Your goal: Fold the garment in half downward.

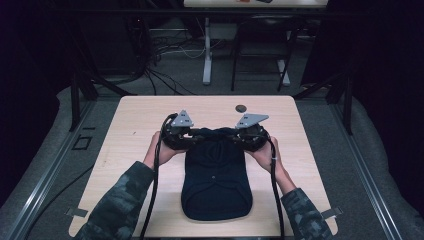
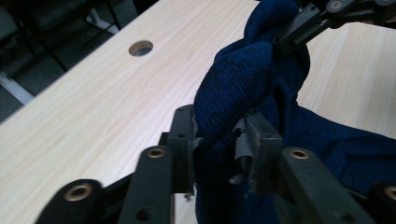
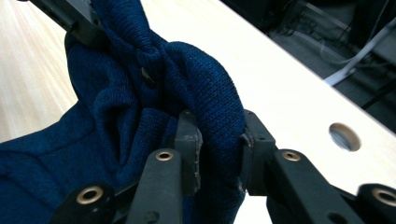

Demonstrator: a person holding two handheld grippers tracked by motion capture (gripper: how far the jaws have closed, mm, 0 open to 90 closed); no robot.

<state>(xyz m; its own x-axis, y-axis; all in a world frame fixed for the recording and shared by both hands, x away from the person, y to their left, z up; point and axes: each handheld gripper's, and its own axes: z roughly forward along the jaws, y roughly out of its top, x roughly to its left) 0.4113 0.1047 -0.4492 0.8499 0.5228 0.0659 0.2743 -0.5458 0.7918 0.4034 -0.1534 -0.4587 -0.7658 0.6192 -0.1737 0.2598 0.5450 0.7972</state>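
A navy knit sweater lies on the wooden table. The left gripper and right gripper each clench its bunched far edge. A round hole sits at 12 o'clock beyond them.

We find no readable text, label, brand, number or sign anywhere. Pale curved mark on dark blue knit garment in high view: too small and blurred to read. Garment fabric plain in both gripper views. Wooden table bare of writing.
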